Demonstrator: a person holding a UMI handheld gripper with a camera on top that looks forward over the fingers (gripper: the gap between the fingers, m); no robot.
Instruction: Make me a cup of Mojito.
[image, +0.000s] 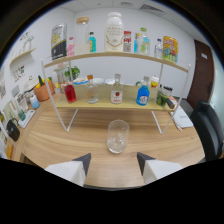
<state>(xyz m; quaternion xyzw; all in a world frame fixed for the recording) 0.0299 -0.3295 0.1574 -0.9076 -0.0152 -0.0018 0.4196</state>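
A clear drinking glass (118, 135) stands upright on the wooden table (70, 137), just ahead of my gripper (113, 159) and in line with the gap between its two fingers. The fingers are spread wide apart and hold nothing. Beyond the glass, a white wire shelf (100, 102) carries bottles on its lower level: a red bottle (70, 92), a clear bottle with a red label (116, 91), a blue bottle (143, 93) and dark green bottles (162, 96). Some ice or liquid seems to lie in the glass bottom.
The upper shelf holds a large white jar (114, 31), a dark can (58, 42), a tall glass jar (81, 35) and small bottles. An orange pot (42, 91) stands left of the shelf. A black chair (210, 127) stands to the right, papers (181, 119) beside it.
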